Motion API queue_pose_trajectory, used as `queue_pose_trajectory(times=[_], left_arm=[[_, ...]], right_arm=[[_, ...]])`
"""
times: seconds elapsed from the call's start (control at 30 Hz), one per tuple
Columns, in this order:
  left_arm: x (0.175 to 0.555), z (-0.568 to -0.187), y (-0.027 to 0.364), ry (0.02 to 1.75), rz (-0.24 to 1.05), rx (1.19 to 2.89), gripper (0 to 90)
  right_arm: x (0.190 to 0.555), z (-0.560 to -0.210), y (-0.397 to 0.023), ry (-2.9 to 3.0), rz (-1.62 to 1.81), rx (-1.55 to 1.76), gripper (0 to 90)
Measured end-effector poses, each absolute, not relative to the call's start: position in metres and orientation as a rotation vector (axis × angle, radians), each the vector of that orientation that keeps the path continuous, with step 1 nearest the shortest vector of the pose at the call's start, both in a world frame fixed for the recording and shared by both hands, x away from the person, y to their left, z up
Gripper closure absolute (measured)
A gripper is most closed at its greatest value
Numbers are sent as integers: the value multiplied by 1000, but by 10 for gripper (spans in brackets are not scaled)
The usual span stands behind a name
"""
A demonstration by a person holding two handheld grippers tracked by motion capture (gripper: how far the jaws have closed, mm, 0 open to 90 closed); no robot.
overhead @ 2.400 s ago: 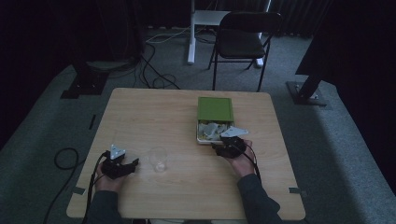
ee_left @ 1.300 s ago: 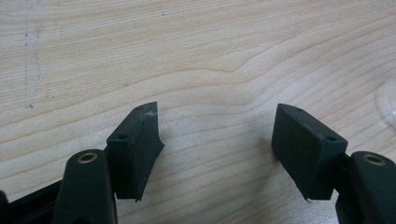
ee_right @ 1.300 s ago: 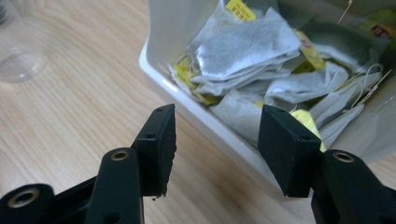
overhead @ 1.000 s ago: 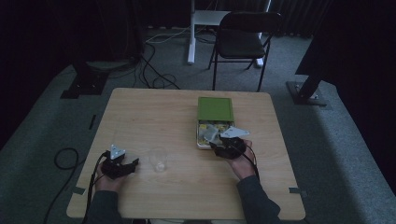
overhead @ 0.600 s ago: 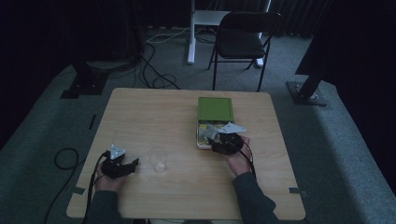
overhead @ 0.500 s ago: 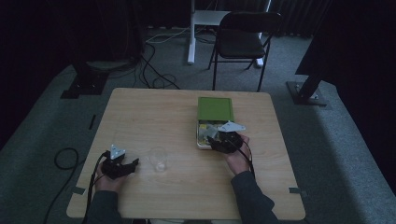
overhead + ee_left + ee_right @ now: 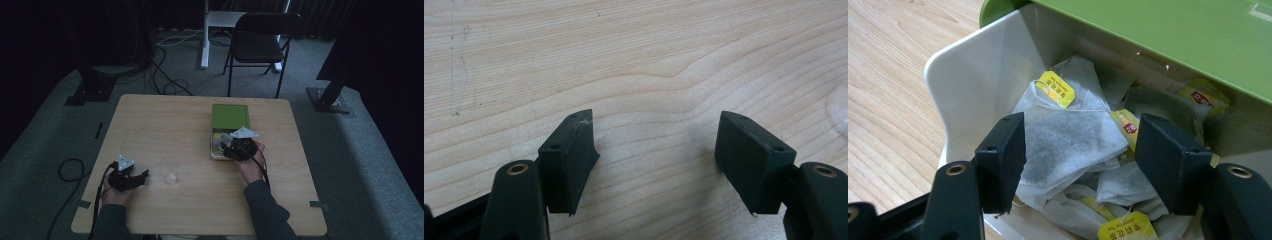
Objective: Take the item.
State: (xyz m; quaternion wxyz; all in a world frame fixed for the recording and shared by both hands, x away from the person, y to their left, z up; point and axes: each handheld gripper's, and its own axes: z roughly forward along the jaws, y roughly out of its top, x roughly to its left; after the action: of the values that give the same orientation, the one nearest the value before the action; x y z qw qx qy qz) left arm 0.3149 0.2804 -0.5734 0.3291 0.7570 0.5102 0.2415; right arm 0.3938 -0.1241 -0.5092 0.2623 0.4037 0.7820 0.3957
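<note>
Paper teabags [image 7: 1068,135] heaped in white box [image 7: 973,75] on counter [image 7: 165,120], right tongs [image 7: 1078,160] moved over them, just widening, nothing gripped, poised to pick; left tongs [image 7: 664,150] apart, idle beside glass [image 7: 170,171].

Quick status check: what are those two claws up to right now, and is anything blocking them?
Right claw open over the box, jaws just widening, straddling a tea bag, not pinching. Left claw open above bare table. Green lid covers the box's far part.

Table [image 7: 634,60] – pale wood grain, smooth, matt. Box [image 7: 973,75] – glossy white plastic; lid [image 7: 1168,35] – matt green. Tea bags [image 7: 1068,140] – porous paper, yellow paper tags. Cup [image 7: 170,171] – clear plastic.
</note>
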Motion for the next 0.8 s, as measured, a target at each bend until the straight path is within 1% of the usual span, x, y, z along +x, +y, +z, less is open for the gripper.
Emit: queue_pose_trajectory(times=[0.5,0.8], left_arm=[[315,-573,280,1335,632,1981,335],[315,-573,280,1335,632,1981,335]], right_arm=[[396,-513,-114,2099,1044,1090,354],[398,-519,-108,2107,980,1067,333]])
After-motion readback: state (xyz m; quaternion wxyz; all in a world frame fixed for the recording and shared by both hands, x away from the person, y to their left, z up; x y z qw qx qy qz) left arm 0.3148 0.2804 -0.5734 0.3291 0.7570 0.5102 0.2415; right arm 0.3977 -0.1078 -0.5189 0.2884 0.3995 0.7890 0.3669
